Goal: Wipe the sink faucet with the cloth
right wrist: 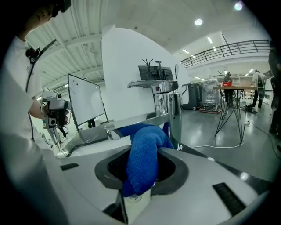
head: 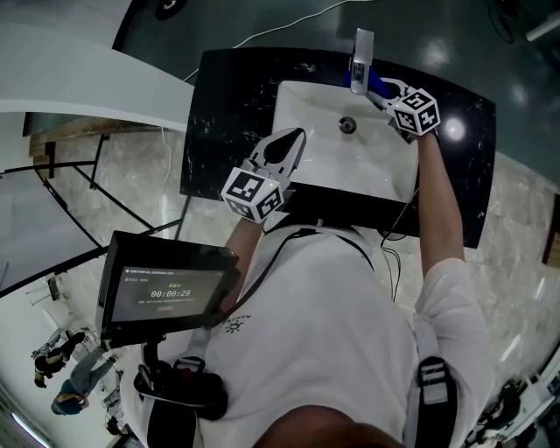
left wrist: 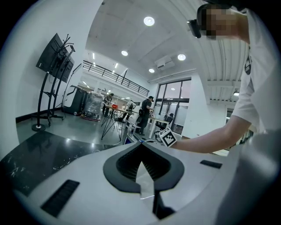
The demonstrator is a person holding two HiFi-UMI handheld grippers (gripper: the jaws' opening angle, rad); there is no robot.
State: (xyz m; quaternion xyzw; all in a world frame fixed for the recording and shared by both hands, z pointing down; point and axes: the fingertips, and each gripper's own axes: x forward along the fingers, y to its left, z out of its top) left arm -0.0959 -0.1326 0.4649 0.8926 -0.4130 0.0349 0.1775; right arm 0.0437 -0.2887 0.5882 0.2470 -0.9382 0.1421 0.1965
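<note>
The chrome faucet [head: 362, 48] stands at the far rim of the white sink [head: 306, 166]. My right gripper [head: 381, 89] reaches over the basin to the faucet's foot and is shut on a blue cloth [head: 371, 82]. In the right gripper view the cloth [right wrist: 141, 167] is bunched between the jaws of my right gripper [right wrist: 143, 151], and its far end lies against the faucet's upright stem [right wrist: 175, 116], under the spout [right wrist: 151, 84]. My left gripper [head: 296, 138] hovers over the basin's near left corner, shut and holding nothing. The left gripper view shows its jaws [left wrist: 141, 147] closed together.
The drain [head: 347, 125] sits in the middle of the basin. A black marbled counter [head: 227, 105] surrounds the sink. A screen on a stand [head: 166, 293] is at my left side. A white cable [head: 289, 22] runs over the floor behind the counter.
</note>
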